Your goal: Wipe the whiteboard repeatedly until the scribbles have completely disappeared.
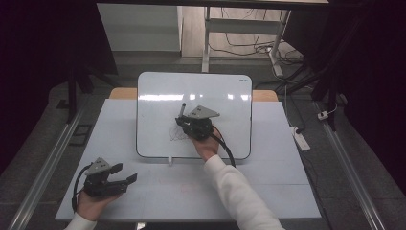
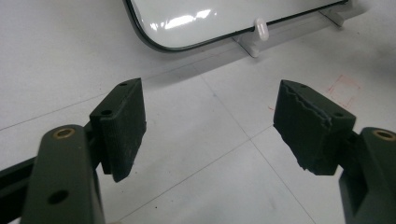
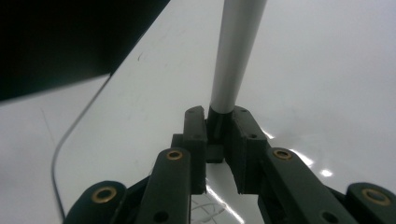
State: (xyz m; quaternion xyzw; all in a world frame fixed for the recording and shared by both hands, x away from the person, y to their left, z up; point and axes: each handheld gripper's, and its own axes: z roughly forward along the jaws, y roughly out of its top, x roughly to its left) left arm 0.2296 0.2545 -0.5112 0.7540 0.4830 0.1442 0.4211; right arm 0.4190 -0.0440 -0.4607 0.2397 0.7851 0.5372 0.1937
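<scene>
Right gripper (image 1: 183,120) sat over the middle of the whiteboard (image 1: 158,96), jaws pinched tight on a marker (image 1: 182,110) that stuck up out of them toward the far side of the board. In the right gripper view the marker (image 3: 233,51) showed as a pale grey barrel clamped between the two black pads (image 3: 196,135), leaning up and away over the glossy white board surface (image 3: 327,70). Dark scribbles (image 1: 178,136) lay on the board just left of and below that gripper; whether the pen tip touched the board could not be told. Left gripper (image 1: 127,172) rested low at the near left of the white table (image 1: 268,191), well apart from the board, jaws spread wide with nothing between them. In the left gripper view its pads (image 2: 122,126) stood far apart over bare tabletop (image 2: 205,154), with the board's rounded near corner (image 2: 154,42) and a small white cap-like piece (image 2: 261,29) at its lower edge ahead. Board stood propped on white feet (image 2: 247,46).
</scene>
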